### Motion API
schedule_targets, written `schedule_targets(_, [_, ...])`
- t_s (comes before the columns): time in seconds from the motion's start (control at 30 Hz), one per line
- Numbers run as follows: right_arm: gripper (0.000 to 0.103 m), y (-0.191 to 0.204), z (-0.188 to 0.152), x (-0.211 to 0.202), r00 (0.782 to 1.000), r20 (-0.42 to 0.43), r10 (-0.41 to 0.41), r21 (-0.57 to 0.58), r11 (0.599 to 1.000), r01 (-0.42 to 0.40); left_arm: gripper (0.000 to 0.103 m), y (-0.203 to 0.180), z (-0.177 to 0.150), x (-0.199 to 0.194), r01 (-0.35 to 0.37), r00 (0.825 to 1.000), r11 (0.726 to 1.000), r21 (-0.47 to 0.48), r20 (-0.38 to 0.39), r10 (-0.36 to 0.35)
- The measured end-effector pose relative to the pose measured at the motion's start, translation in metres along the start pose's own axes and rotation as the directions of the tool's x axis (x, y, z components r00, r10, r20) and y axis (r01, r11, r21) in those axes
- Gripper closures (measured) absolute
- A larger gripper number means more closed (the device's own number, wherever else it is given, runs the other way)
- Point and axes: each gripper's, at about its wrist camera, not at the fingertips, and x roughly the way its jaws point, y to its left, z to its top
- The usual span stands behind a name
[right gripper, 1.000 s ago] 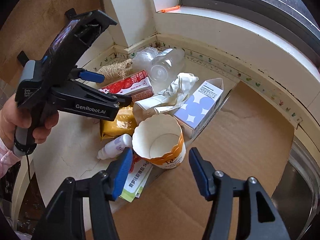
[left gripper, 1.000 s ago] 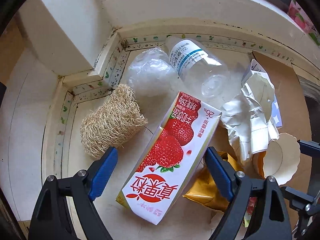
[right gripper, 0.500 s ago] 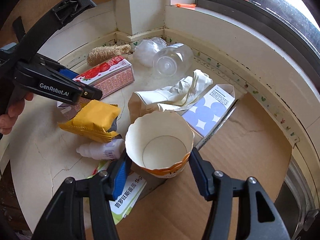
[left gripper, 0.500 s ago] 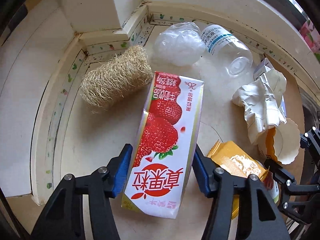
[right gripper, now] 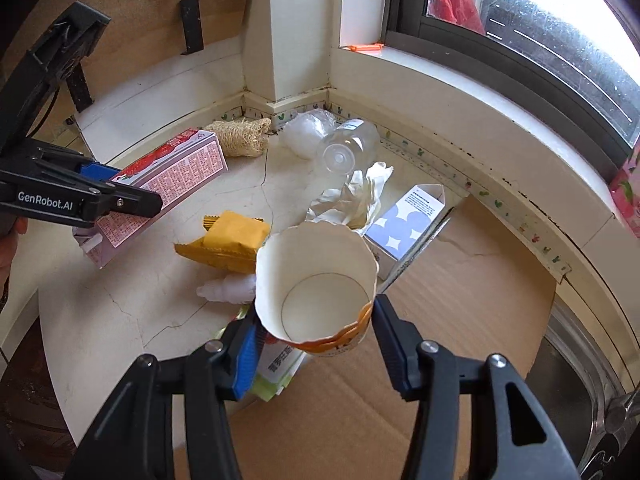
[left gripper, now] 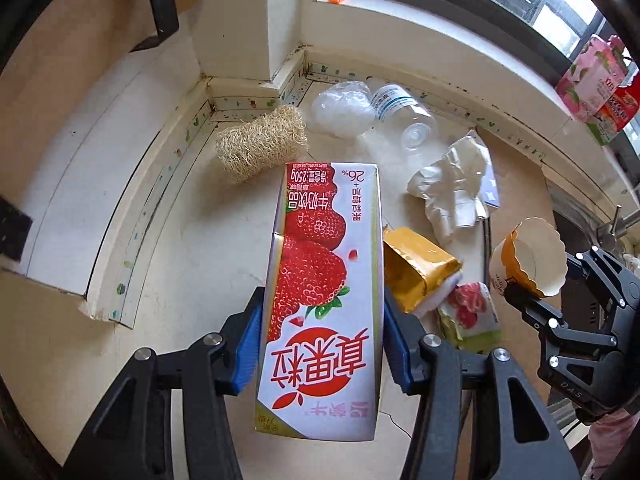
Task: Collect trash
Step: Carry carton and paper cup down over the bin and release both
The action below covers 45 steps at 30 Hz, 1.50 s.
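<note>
The left gripper [left gripper: 323,348] grips a strawberry milk carton [left gripper: 324,292] by its long sides, its blue pads pressed against the carton as the jaws close in on it. In the right wrist view the carton [right gripper: 168,184] hangs tilted above the desk [right gripper: 120,312], clear of the surface, near the desk's left edge.

The right gripper [right gripper: 312,344] has a paper cup [right gripper: 316,284] between its jaws, open mouth toward the camera; the jaws are closing, with both pads against the cup's sides and its rim slightly squashed. In the left wrist view the cup [left gripper: 528,256] sits raised off the desk at the right.

More trash lies on the desk. A loofah scrubber [left gripper: 260,146] rests near the back left corner, with a crumpled clear bag [left gripper: 344,110] and a clear plastic bottle [left gripper: 404,114] lying on its side just beside it along the back edge. A crumpled white wrapper [right gripper: 352,196] lies in the middle, touching a blue-and-white box [right gripper: 412,224] that rests at the edge of a sheet of cardboard [right gripper: 460,300]. A yellow snack packet [right gripper: 228,248] lies toward the front, with a small white bottle [right gripper: 228,290] just beside it.
</note>
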Motion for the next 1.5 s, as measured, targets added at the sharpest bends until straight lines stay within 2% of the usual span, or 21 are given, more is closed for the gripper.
schedule_targets(0.13, [0.051,0.011,-0.008,-0.036,0.999,0.036,-0.01,0.024,1.0,0.009,0.052,-0.008,-0.029,-0.044,0.043,0.997,0.999,-0.002,0.063,-0.043])
schedule_targets(0.23, [0.051,0.024,-0.021,-0.069,0.997,0.074,-0.023,0.037,0.999,0.021,0.052,-0.014,-0.058,-0.075,0.068,0.992,0.998,0.008,0.11,-0.068])
schedule_targets(0.37, [0.051,0.05,-0.043,-0.114,0.992,0.113,-0.056,0.046,0.998,0.052,0.052,-0.01,-0.105,-0.113,0.136,0.98,0.991,0.005,0.148,-0.135])
schedule_targets(0.67, [0.051,0.14,-0.115,-0.193,0.986,0.114,-0.119,0.051,0.992,0.114,0.052,0.003,-0.228,-0.153,0.258,0.954,0.966,0.032,0.152,-0.26])
schedule_targets(0.87, [0.051,0.202,-0.164,-0.223,0.99,0.093,-0.106,0.086,0.991,0.098,0.052,0.017,-0.304,-0.161,0.267,0.955,0.962,0.051,0.12,-0.271])
schedule_targets(1.07, [0.051,0.249,-0.207,-0.216,0.999,0.034,0.008,0.137,0.99,-0.013,0.052,0.035,-0.368,-0.154,0.193,0.977,0.98,0.054,0.077,-0.196])
schedule_targets(1.17, [0.051,0.265,-0.228,-0.203,0.997,0.024,0.072,0.16,0.984,-0.075,0.052,0.045,-0.397,-0.15,0.142,0.986,0.989,0.042,0.084,-0.145])
schedule_targets(1.33, [0.051,0.283,-0.259,-0.162,0.99,-0.006,0.139,0.169,0.976,-0.136,0.052,0.063,-0.438,-0.128,0.07,0.994,0.997,-0.026,0.085,-0.068])
schedule_targets(1.5, [0.05,0.294,-0.288,-0.109,0.983,-0.072,0.171,0.13,0.978,-0.161,0.051,0.072,-0.471,-0.077,0.033,0.998,0.996,-0.087,0.064,-0.028])
